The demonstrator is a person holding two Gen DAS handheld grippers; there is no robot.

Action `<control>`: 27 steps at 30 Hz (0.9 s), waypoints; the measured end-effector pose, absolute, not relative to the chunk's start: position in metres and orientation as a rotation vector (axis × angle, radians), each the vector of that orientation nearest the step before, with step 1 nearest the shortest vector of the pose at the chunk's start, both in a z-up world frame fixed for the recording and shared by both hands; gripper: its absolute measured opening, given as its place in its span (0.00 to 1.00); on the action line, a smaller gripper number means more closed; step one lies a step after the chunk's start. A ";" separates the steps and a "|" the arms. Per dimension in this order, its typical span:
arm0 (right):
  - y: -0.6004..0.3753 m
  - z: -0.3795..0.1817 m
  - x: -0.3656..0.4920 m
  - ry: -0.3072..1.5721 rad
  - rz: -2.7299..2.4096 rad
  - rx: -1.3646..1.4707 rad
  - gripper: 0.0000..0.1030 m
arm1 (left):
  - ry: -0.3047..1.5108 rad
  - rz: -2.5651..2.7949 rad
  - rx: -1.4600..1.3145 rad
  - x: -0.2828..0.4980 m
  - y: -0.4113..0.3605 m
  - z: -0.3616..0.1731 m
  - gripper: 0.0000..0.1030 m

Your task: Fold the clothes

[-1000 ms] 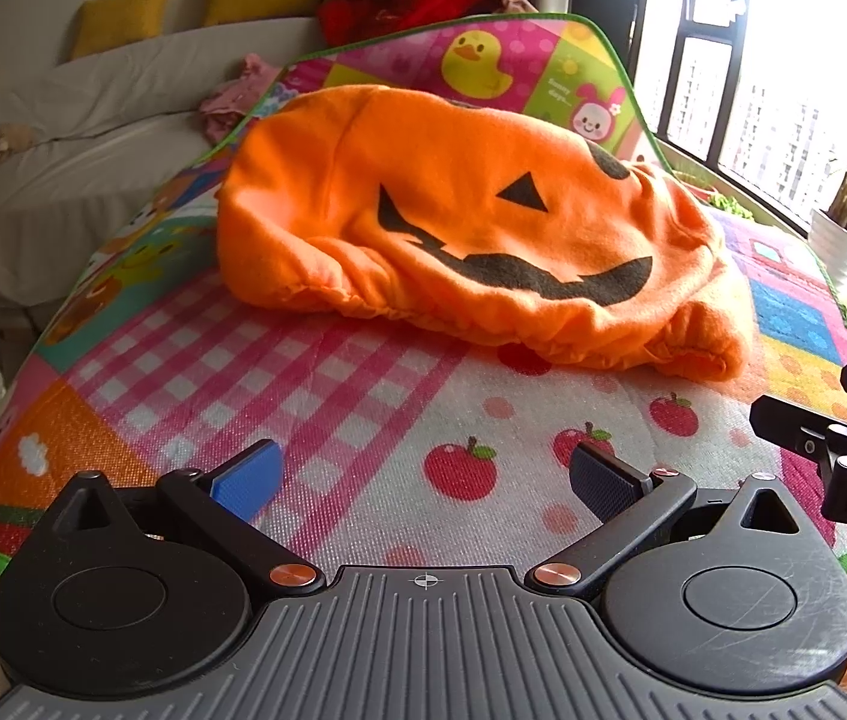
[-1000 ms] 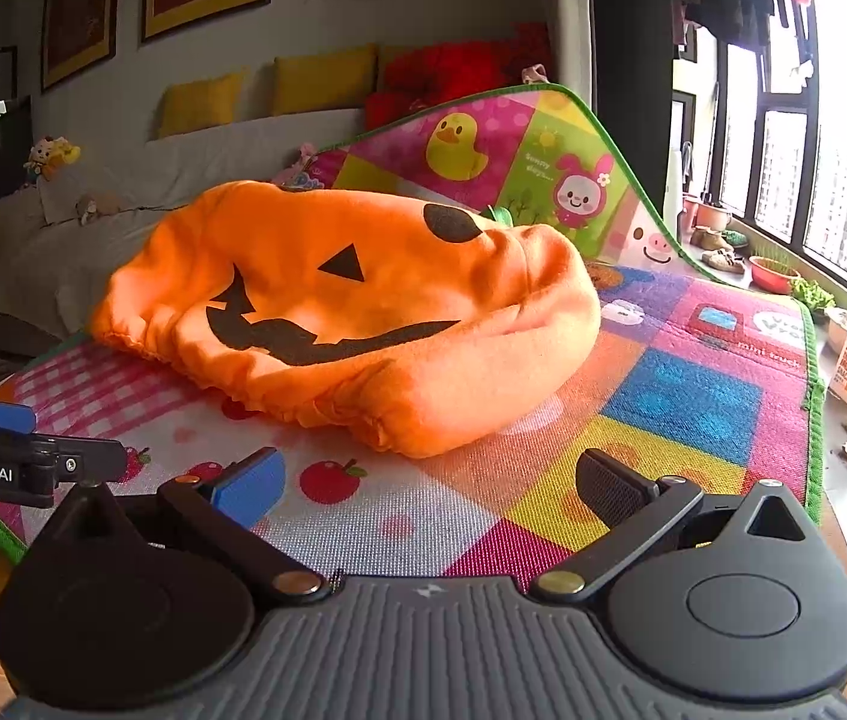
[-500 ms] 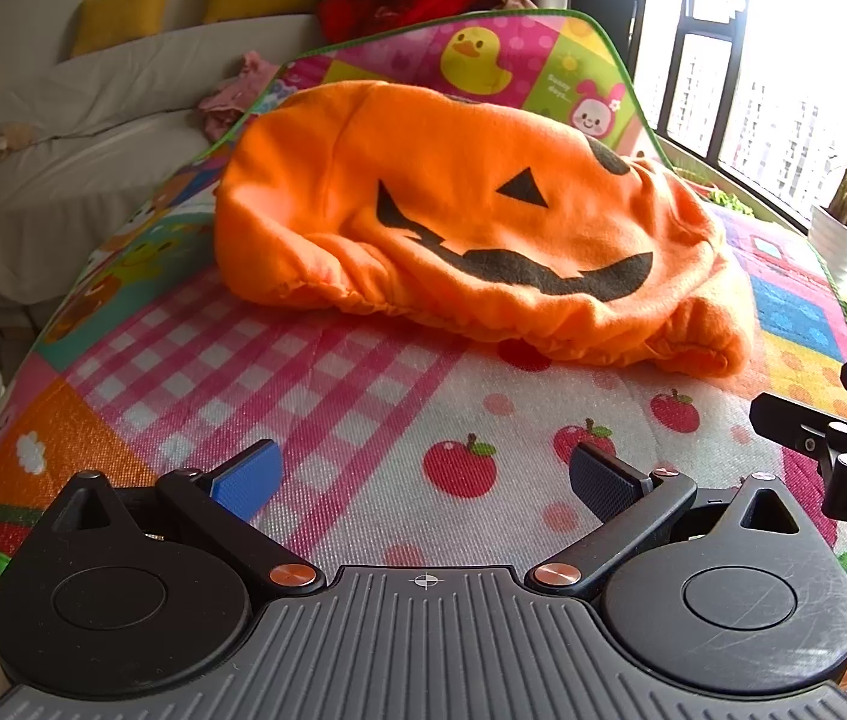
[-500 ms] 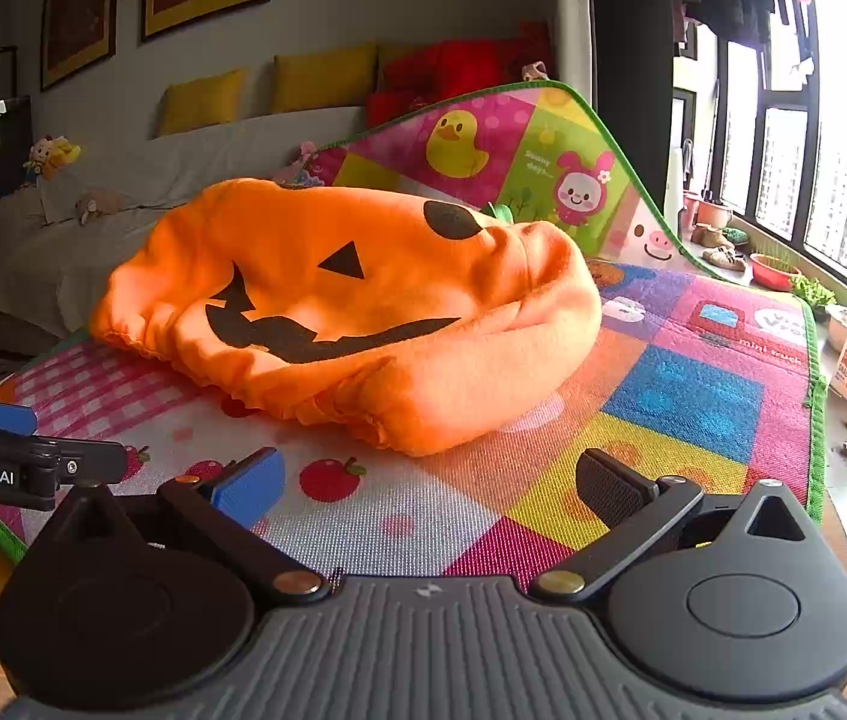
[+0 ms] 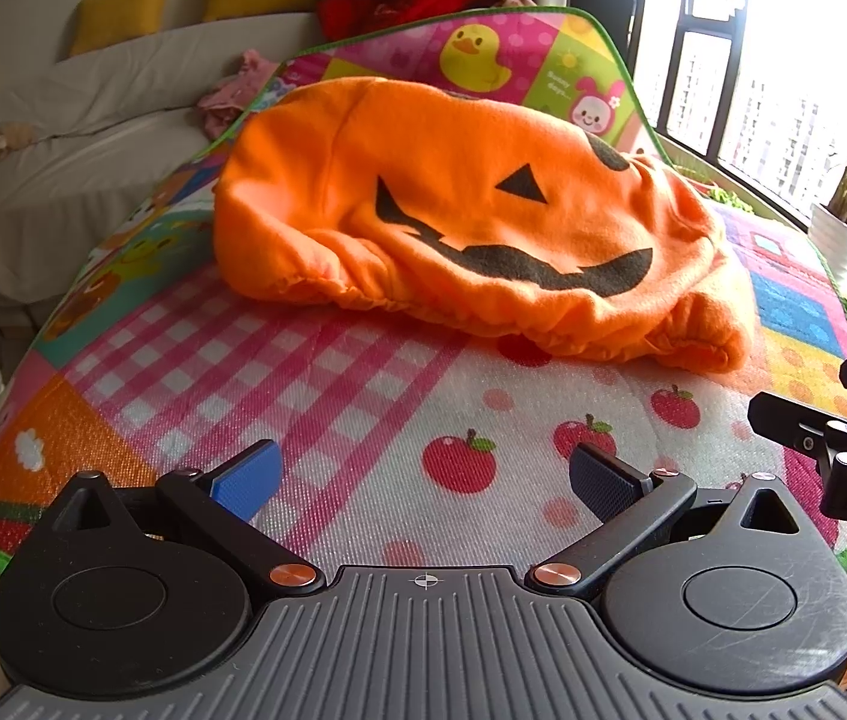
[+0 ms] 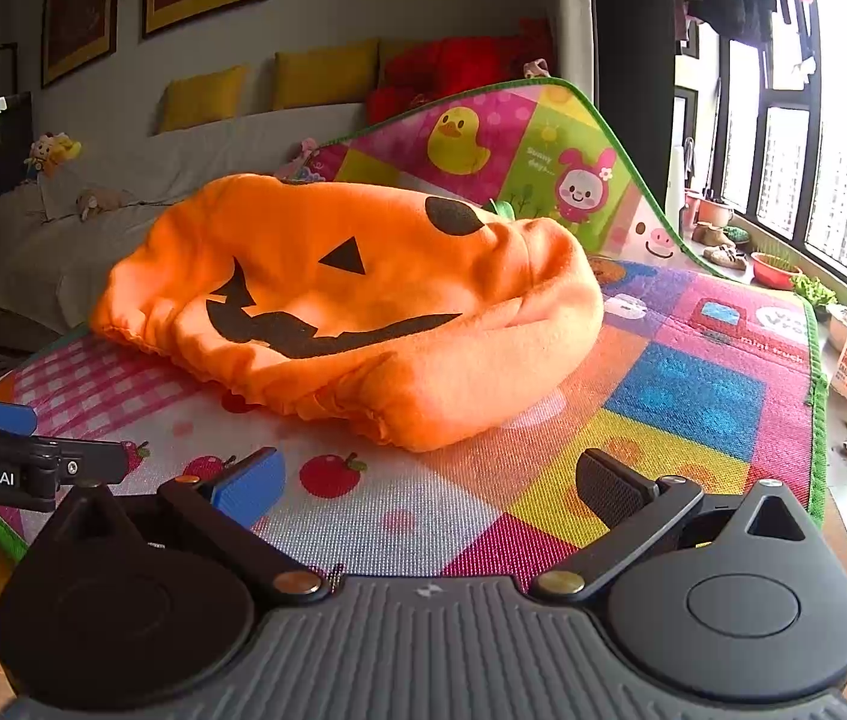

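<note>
1. A puffy orange fleece pumpkin costume (image 5: 471,222) with a black jack-o'-lantern face lies in a rumpled heap on a colourful cartoon-print play mat (image 5: 363,396), mouth side toward the cameras, its gathered elastic hem resting on the mat.
2. The left gripper (image 5: 423,477) hovers over the pink-checked and apple-printed near part of the mat, its fingers spread wide with nothing between them, well short of the costume.
3. The right gripper (image 6: 432,483) sits just beside it over the mat's near edge, likewise spread wide and empty, clear of the fabric.
4. The mat's far end curls upward against a grey sofa (image 6: 141,180) carrying yellow cushions (image 6: 327,81).
5. On the window ledge at right, a red bowl (image 6: 774,270) holds something green; what it is cannot be told.
</note>
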State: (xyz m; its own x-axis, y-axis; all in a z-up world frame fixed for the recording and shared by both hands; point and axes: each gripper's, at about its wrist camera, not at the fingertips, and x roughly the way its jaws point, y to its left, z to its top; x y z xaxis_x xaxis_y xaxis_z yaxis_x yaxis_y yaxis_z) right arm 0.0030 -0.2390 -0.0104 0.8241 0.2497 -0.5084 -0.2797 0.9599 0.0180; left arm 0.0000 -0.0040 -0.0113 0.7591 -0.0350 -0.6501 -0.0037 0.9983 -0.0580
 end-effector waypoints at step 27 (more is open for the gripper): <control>-0.203 -0.006 0.034 0.522 0.335 -0.279 1.00 | 0.690 0.014 0.030 0.020 0.010 -0.007 1.00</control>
